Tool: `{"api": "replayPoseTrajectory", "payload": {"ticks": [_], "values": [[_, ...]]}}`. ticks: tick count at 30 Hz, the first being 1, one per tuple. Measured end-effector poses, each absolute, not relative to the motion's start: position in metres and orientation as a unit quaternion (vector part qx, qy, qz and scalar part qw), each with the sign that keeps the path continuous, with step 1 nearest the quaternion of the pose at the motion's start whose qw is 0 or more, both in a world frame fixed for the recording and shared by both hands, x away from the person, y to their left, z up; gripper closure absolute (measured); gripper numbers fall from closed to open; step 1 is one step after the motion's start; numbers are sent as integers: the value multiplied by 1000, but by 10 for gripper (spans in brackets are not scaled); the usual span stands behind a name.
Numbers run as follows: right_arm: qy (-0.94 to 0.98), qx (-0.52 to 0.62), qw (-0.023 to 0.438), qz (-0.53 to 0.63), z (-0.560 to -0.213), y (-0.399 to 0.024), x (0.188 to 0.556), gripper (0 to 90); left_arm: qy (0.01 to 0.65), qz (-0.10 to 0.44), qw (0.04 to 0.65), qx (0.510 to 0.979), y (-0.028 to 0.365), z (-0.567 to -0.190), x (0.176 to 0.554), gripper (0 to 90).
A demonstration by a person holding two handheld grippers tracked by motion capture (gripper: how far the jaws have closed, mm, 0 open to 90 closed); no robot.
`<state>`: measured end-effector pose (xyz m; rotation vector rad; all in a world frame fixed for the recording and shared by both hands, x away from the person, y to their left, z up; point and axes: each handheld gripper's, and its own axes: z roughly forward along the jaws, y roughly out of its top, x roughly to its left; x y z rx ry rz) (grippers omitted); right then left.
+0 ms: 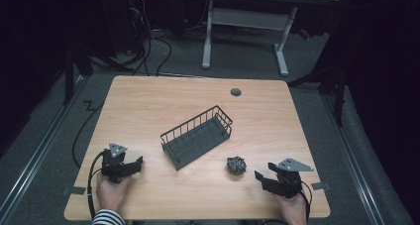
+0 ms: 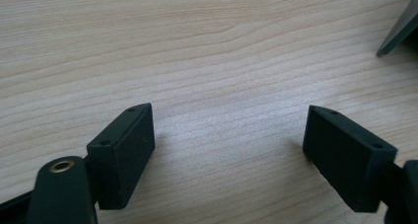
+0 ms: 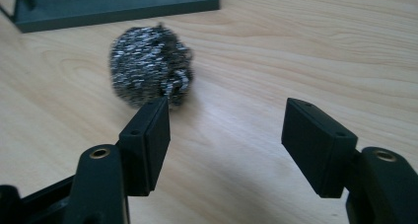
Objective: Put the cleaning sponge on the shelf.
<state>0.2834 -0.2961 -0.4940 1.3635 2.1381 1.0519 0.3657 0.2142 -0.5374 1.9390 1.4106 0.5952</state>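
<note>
A dark wire basket [image 1: 197,136] lies slantwise in the middle of the wooden table [image 1: 148,101]. A steel-wool scouring ball [image 1: 236,165] rests on the wood to the basket's lower right. My right gripper [image 1: 261,178] stands open just right of the ball, jaws toward it. In the right gripper view the ball [image 3: 149,70] sits ahead and left, beyond the left jaw, with the basket's base [image 3: 113,6] behind it. My left gripper [image 1: 134,164] is open at the front left with bare wood between its jaws [image 2: 229,135]. A basket corner [image 2: 401,29] shows at upper right.
A round cable hole [image 1: 236,92] sits near the table's far edge. Beyond the table stand a white desk frame [image 1: 245,31] and cables on the grey floor. A striped sleeve [image 1: 106,218] enters at the bottom left.
</note>
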Motion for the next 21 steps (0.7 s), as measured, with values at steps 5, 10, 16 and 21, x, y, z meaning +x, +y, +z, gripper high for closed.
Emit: {"api": "replayPoseTrajectory", "payload": {"ticks": [5, 10, 16, 21], "values": [[779, 460, 185, 384, -487, -277, 275, 337, 539, 227, 329, 741, 214, -537, 366, 204], [796, 432, 179, 384, -481, -256, 273, 319, 539, 228, 329, 741, 214, -537, 366, 205], [804, 419, 184, 379, -477, -239, 282, 295, 539, 228, 330, 741, 214, -538, 366, 204], [810, 409, 191, 374, -477, -225, 294, 287, 539, 227, 330, 741, 214, -537, 366, 205]]}}
